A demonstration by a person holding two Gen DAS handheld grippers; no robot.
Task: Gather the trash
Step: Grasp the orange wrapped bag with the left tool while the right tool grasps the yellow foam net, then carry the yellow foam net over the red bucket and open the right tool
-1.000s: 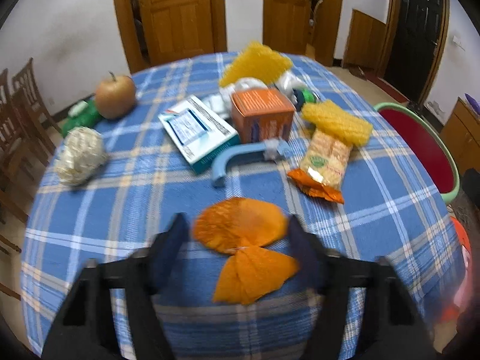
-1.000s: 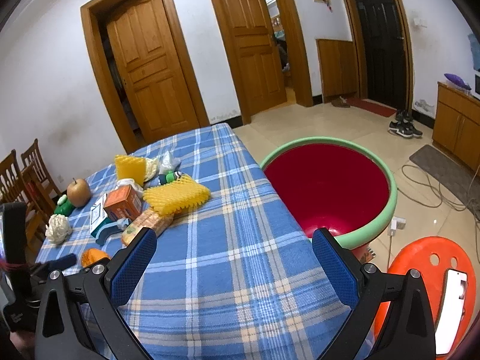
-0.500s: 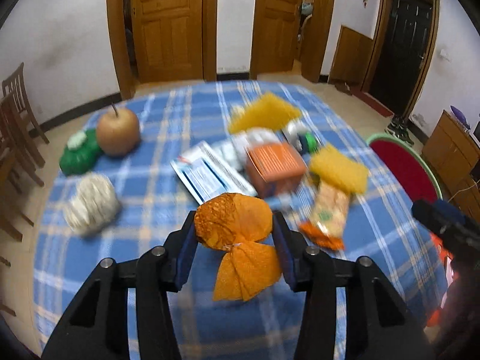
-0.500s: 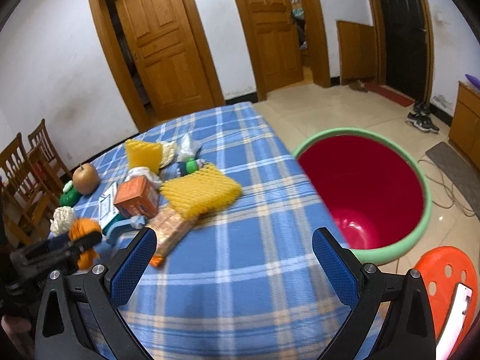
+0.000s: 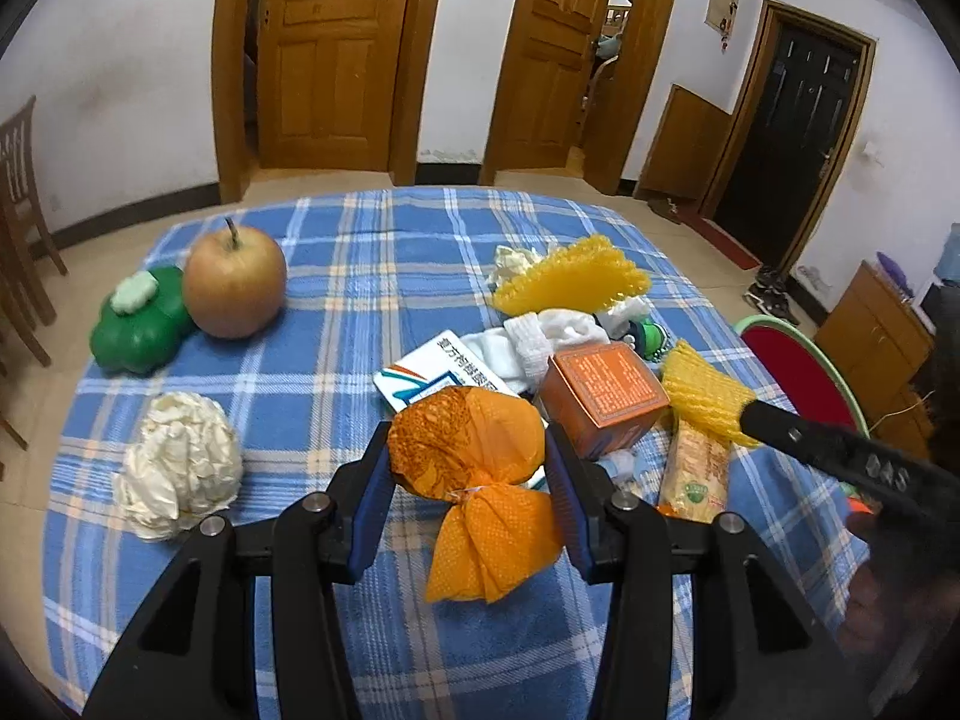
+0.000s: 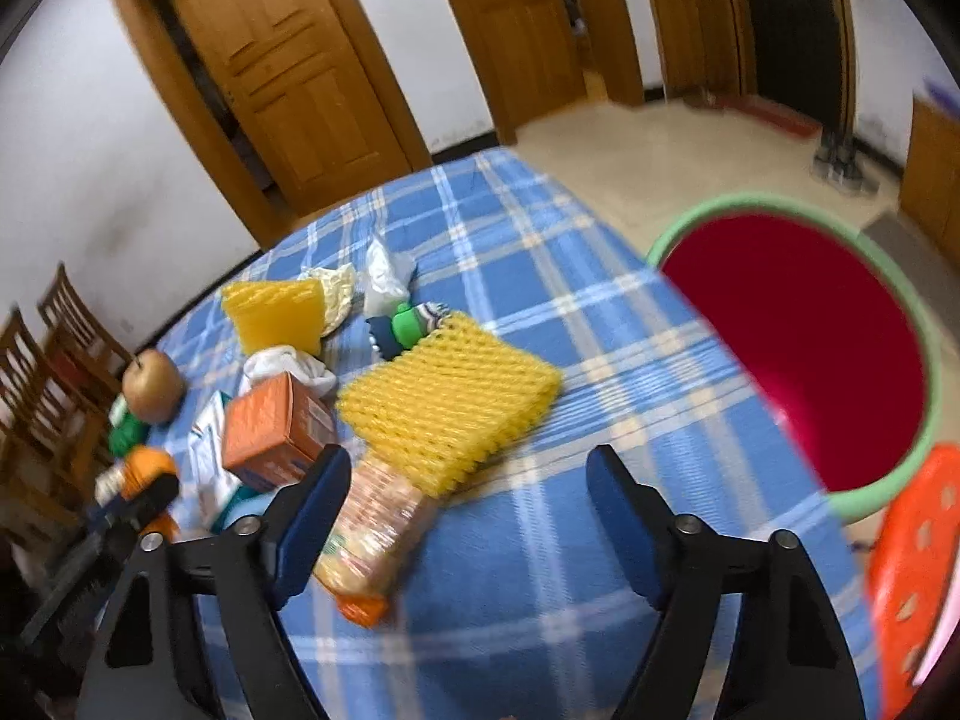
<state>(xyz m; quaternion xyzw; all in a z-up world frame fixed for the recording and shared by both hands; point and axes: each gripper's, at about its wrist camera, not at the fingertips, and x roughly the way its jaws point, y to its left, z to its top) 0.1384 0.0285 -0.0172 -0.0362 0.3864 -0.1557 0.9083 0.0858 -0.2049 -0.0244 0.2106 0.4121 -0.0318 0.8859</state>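
Orange mesh bag [image 5: 474, 456] is pinched in the left hand-held gripper [image 5: 468, 468]; red bin [image 6: 804, 354] sits off right, nearer the spread right hand-held gripper [image 6: 468, 480].

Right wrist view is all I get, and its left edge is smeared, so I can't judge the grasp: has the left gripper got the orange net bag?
Observer: Yes. In the left wrist view the left gripper is shut on the orange net bag, with both fingers pressing its round top.
Operator: Any trash on its left that I can't see?
Observer: A crumpled white paper ball lies on the cloth, apart from the other litter.
Operator: How does my own gripper look from there?
Observer: One finger of the right gripper shows over the edge of the near yellow foam net.
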